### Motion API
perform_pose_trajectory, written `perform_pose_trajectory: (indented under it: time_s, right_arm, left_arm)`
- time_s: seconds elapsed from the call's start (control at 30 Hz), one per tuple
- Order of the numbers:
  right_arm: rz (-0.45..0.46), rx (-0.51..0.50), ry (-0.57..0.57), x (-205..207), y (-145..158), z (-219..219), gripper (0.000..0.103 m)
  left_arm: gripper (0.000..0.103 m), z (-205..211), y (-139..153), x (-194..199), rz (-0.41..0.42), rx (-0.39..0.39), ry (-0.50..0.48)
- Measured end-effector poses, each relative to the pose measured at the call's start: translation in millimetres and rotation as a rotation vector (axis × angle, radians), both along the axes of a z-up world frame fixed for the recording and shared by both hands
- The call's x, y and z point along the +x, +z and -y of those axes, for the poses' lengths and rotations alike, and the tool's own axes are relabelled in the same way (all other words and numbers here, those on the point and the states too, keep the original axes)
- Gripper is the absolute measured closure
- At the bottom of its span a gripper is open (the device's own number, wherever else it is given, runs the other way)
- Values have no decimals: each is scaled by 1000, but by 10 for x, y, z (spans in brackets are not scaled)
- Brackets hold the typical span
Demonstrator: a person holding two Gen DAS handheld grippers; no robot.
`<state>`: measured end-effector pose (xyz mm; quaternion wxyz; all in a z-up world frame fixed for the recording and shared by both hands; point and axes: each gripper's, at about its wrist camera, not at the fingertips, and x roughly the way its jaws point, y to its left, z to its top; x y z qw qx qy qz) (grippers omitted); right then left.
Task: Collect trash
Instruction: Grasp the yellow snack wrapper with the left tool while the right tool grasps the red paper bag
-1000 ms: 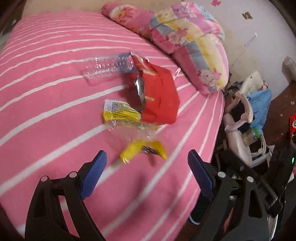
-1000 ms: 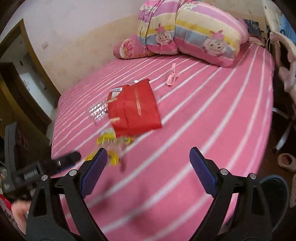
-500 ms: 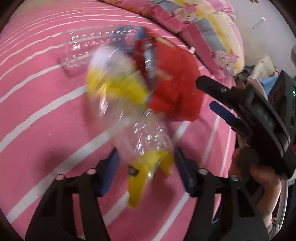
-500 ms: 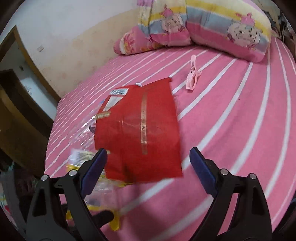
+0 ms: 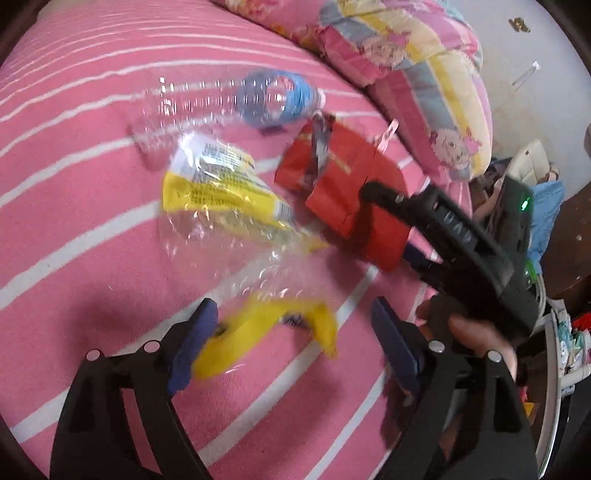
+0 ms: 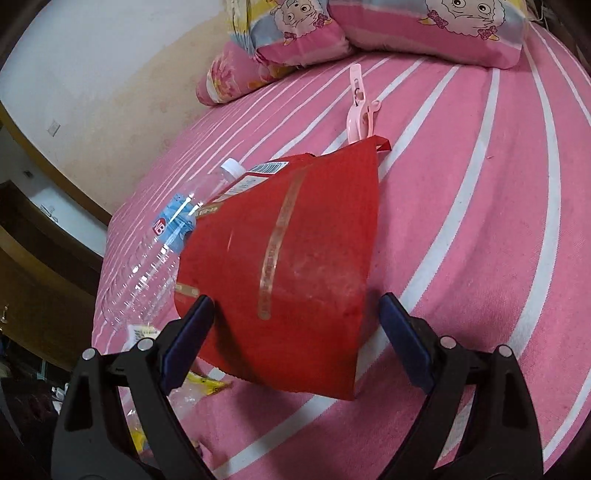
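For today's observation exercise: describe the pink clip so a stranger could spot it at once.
Start at the pink striped bed and the cartoon pillows. Just behind the red bag lies the pink clip: small, hard plastic, with a metal spring, unlike the wrappers around it.

The left tongs are seen at the bottom of the left view, jaws spread wide. The right tongs are likewise held open, and are gripped by a hand at lower right.
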<state>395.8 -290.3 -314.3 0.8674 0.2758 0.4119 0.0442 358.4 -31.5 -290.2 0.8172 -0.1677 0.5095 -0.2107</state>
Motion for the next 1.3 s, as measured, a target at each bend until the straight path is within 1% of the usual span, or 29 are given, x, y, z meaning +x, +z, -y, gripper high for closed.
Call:
perform_pose_trajectory:
  time_s: [0.03,0.07,0.1,0.13,0.23,0.3,0.37,0.43,0.47,0.5,0.57,0.63,0.7,0.73,0.8,0.93,1.03,1.17,1.23,1.3]
  right_arm:
    - [3,-3,0,1,-1,-5,14]
    - [5,-7,0,0,-1,-5,17]
    - [7,-10,2,5,-1,-4,24]
    - [6,-8,10,3,-10,-1,26]
    - [9,-9,11,2,-15,10,29]
    - [11,-9,19,-4,-12,-13,36]
    - [13,-12,30,24,-13,-37,37]
    - [13,-14,36,28,-10,-49,38]
    - [14,-12,38,33,-4,-56,39]
    - [14,-10,40,34,-3,-58,40]
    - [15,-10,42,45,7,-67,42]
    - [21,-11,44,30,25,-61,46]
    - [33,-12,51,6,60,-67,76]
    - [37,-11,52,-15,96,-69,77]
    - [49,-16,53,-61,127,-79,83]
    - [80,-18,62,-269,233,-112,90]
    - [115,-20,65,-499,362,-128,95]
    - [172,-40,86,-832,546,-194,98]
    - [214,-82,100,-1043,674,-254,98]
    - [245,-99,107,-1192,764,-288,98]
  left_arm:
    - [19,-11,17,14,-1,-15,3]
    - [18,-31,25,29,-2,-26,12]
    - [18,-50,29,40,1,-35,23]
    - [18,-84,25,56,-1,-36,41]
    - [18,-186,-35,149,-28,-42,89]
    - [18,-210,-76,207,-43,-52,102]
    - [19,-151,-98,240,-43,-32,91]
    - [20,-76,-90,228,-26,22,63]
    - [27,-25,-94,218,-17,51,46]
    - [39,-12,-102,218,-18,56,37]
    - [45,0,-129,214,-23,53,25]
    - [47,-37,-132,209,-24,33,31]
    - [48,-58,-123,198,-25,21,36]
    - [48,-66,-113,185,-25,18,36]
    - [48,-61,-79,159,-22,7,30]
    - [48,-65,40,30,9,-13,23]
    - [48,-119,163,-162,57,-19,34]
    - [48,-252,339,-467,105,-63,67]
    - [48,-296,432,-638,129,-76,86]
    - [48,-331,518,-823,152,-90,104]
